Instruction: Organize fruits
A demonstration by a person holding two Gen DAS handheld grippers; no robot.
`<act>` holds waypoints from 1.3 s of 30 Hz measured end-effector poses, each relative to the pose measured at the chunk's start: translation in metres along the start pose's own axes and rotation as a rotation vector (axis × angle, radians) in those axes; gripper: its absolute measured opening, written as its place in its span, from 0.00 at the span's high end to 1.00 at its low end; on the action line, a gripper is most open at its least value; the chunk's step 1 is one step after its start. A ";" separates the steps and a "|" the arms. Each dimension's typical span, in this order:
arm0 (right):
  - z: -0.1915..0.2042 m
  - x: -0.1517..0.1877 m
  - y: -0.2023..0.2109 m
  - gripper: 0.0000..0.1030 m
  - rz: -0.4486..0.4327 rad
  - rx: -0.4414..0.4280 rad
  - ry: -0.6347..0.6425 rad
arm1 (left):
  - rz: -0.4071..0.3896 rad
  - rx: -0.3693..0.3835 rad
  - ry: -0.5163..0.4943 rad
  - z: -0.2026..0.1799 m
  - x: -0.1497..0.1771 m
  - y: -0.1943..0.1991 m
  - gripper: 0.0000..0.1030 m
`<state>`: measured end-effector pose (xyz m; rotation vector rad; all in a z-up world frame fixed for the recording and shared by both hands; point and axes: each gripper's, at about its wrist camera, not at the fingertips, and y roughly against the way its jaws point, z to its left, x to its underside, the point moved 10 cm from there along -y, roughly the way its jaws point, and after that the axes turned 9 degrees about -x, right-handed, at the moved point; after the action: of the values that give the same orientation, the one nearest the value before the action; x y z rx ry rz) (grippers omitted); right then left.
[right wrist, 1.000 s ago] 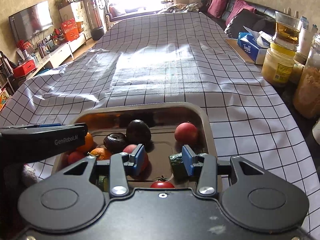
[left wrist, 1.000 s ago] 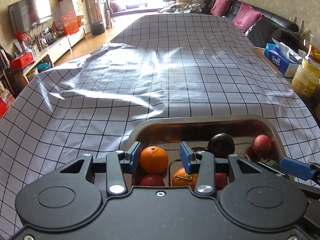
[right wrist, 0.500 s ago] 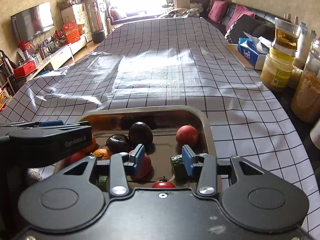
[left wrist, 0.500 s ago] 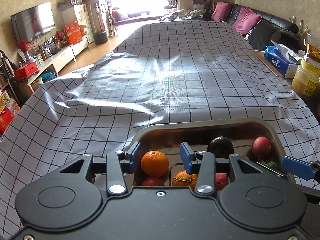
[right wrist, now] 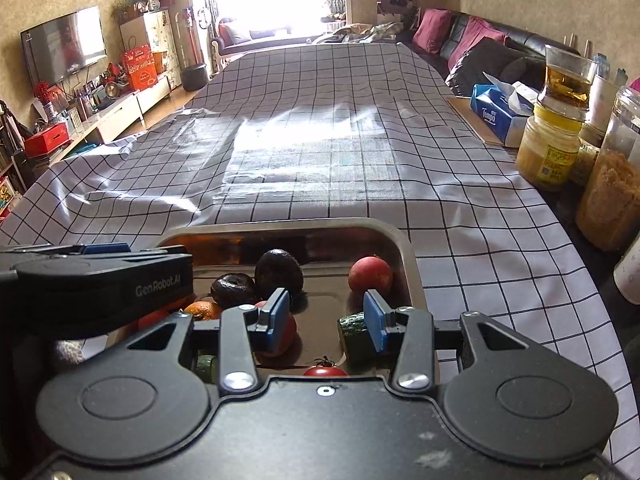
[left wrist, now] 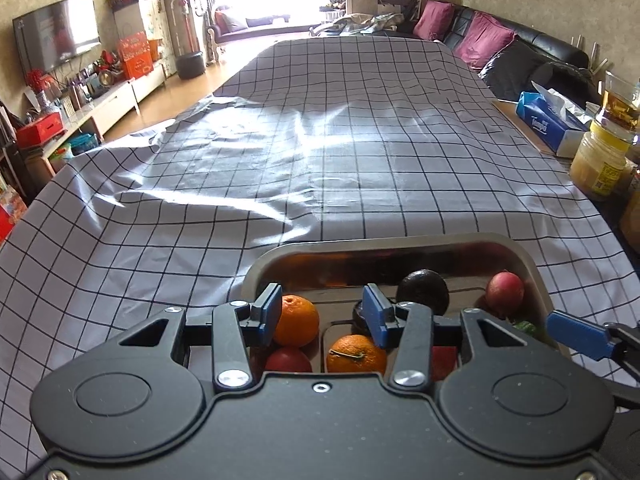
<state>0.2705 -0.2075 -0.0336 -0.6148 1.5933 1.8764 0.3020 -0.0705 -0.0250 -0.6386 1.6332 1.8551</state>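
A metal tray (right wrist: 404, 248) of mixed produce is seen on the near end of the worktop, holding two oranges (left wrist: 298, 320) (left wrist: 356, 354), two dark avocados (right wrist: 279, 271) (right wrist: 233, 289), a red apple-like fruit (right wrist: 370, 274), a tomato (right wrist: 325, 370) and a cut cucumber piece (right wrist: 352, 334). The fruits are shown lying loose and intermixed, none set apart by kind. The left gripper (left wrist: 322, 314) is held over the oranges with its fingers spread and nothing pinched; the right gripper (right wrist: 326, 320) is held over the tray's nearer half, its fingers likewise spread and empty. Whether sorting is being opened or resumed cannot be judged; for any pick, a descent onto a single fruit and a closing of the fingers would be called for. The tray is carried on a black-gridded white tablecloth (right wrist: 320, 152), wrinkled at the left. Jars (right wrist: 550, 148) and a tissue box (right wrist: 498, 114) are seen at the right edge, a black sofa (left wrist: 532, 56) and a wall television (right wrist: 64, 50) beyond.
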 end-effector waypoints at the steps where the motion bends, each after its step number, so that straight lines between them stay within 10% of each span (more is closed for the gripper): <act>1: 0.000 0.000 0.000 0.57 0.001 -0.001 0.000 | -0.008 0.001 0.000 0.000 -0.001 0.003 0.48; 39: 0.001 0.087 0.049 0.58 -0.244 -0.001 -0.005 | -0.109 0.039 0.022 0.013 0.102 0.045 0.48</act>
<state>0.1742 -0.1995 -0.0576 -0.7679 1.4427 1.6971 0.1979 -0.0498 -0.0618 -0.7185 1.6114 1.7407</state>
